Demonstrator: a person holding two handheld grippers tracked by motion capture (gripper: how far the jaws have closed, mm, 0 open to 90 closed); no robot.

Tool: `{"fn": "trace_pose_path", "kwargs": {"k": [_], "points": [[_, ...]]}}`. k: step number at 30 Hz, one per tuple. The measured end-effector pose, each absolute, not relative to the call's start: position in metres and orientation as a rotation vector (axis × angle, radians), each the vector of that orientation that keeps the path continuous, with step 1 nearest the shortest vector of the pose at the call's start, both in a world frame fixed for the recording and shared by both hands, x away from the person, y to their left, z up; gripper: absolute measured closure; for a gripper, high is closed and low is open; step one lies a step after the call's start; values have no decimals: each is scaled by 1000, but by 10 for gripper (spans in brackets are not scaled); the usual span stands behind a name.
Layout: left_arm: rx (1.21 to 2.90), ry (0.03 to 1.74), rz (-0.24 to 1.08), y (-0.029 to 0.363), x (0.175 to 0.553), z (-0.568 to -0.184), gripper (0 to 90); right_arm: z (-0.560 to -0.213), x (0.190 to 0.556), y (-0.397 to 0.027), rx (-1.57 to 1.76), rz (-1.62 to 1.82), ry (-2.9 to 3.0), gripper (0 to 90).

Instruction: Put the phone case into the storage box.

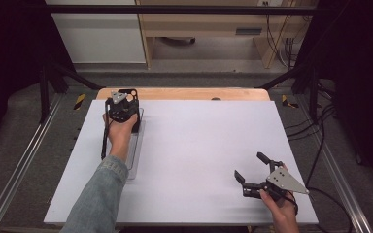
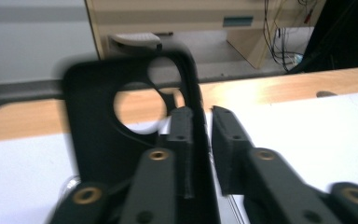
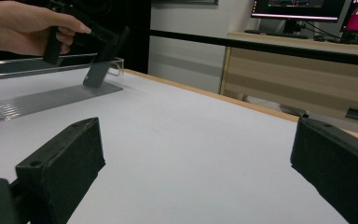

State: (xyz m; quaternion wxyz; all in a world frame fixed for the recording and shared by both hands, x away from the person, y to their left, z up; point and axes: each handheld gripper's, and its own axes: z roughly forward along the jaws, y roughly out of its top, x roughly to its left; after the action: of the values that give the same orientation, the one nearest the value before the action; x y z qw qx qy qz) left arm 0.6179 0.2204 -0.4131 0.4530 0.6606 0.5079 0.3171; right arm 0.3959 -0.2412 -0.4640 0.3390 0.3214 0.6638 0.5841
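A black phone case (image 2: 93, 135) with round camera cut-outs stands upright at the far end of a clear plastic rack (image 1: 135, 155) on the left of the table. My left gripper (image 1: 125, 103) reaches over it from the near side. In the left gripper view one side wall of the case runs between the jaws of the left gripper (image 2: 204, 135). One pad lies against that wall and a thin gap shows at the other pad (image 2: 228, 140). My right gripper (image 1: 248, 165) rests open and bare near the front right corner. Beyond its wide-open jaws, the right gripper (image 3: 196, 163) view shows the case (image 3: 98, 72) leaning in the rack (image 3: 37, 100).
A white sheet (image 1: 199, 145) covers the table, with a strip of bare wood (image 1: 184, 93) along the far edge. Metal rails run along both sides. Wooden furniture and cables stand beyond the table.
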Motion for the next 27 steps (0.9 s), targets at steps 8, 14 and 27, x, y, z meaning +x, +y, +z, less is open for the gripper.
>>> {"fn": "trace_pose_path", "kwargs": {"k": [8, 14, 27], "points": [[1602, 1223, 807, 218, 611, -403, 641, -463, 395, -241, 838, 1522, 1727, 30], [1614, 1227, 793, 218, 611, -404, 577, -463, 395, -241, 840, 1522, 1725, 29], [1621, 1226, 781, 218, 612, -405, 500, -463, 395, -242, 841, 1522, 1724, 28]]}}
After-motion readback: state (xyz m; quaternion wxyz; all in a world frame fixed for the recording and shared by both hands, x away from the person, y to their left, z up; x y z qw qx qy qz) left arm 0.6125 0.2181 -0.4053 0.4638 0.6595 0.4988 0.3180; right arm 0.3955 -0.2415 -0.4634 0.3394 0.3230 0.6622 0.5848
